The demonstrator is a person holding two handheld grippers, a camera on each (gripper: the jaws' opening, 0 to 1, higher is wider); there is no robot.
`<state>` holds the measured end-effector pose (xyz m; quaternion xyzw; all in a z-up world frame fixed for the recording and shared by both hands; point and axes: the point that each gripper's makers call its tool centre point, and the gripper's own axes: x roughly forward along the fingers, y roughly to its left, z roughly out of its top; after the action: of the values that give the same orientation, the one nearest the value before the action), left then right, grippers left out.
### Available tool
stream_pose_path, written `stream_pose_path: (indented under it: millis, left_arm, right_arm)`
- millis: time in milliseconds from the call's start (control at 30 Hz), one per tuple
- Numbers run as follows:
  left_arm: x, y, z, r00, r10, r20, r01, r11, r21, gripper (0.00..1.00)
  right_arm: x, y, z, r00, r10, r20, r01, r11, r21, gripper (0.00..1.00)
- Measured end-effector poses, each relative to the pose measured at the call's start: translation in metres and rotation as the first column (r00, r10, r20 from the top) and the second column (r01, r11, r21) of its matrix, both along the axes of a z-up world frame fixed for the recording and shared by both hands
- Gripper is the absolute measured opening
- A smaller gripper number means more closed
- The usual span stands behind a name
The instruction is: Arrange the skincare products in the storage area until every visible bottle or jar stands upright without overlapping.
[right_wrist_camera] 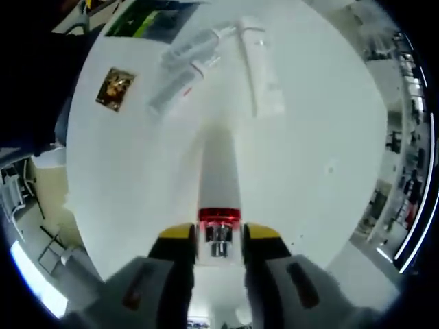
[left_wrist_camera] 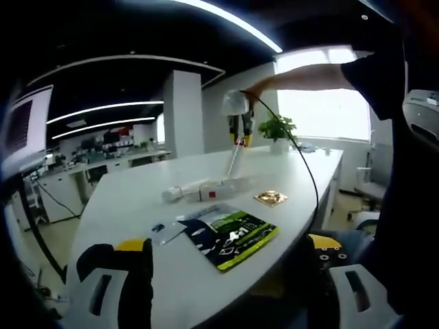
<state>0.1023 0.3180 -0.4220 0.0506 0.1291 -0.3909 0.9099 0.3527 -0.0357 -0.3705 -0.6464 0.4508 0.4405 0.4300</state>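
My right gripper [right_wrist_camera: 219, 236] is shut on a white tube with a red band [right_wrist_camera: 219, 171], held above the white table [right_wrist_camera: 315, 171]. In the left gripper view the same right gripper [left_wrist_camera: 240, 129] hangs high over the table's far half, with the tube [left_wrist_camera: 234, 161] dangling below it. Several white tubes and bottles [left_wrist_camera: 199, 192] lie flat in a cluster mid-table; from above they show as a long tube [right_wrist_camera: 257, 65] and smaller bottles [right_wrist_camera: 184, 68]. My left gripper [left_wrist_camera: 230, 247] is open near the table's front edge, with nothing between its jaws.
A gold sachet [left_wrist_camera: 271, 198] lies right of the cluster. A green and black packet [left_wrist_camera: 230, 236] and a small card [left_wrist_camera: 164, 229] lie near the front edge. A potted plant [left_wrist_camera: 278, 129] stands at the far end. A person's arm [left_wrist_camera: 309, 79] reaches over from the right.
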Motion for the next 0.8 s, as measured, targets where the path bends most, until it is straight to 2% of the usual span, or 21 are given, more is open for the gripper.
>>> stream_pose_path:
  millis: [800]
  left_arm:
    - [-0.005, 0.001, -0.001, 1.000, -0.011, 0.006, 0.011, 1.000, -0.013, 0.92]
  right_arm:
    - [0.001, 0.022, 0.006, 1.000, 0.003, 0.002, -0.003, 0.998, -0.059, 0.26]
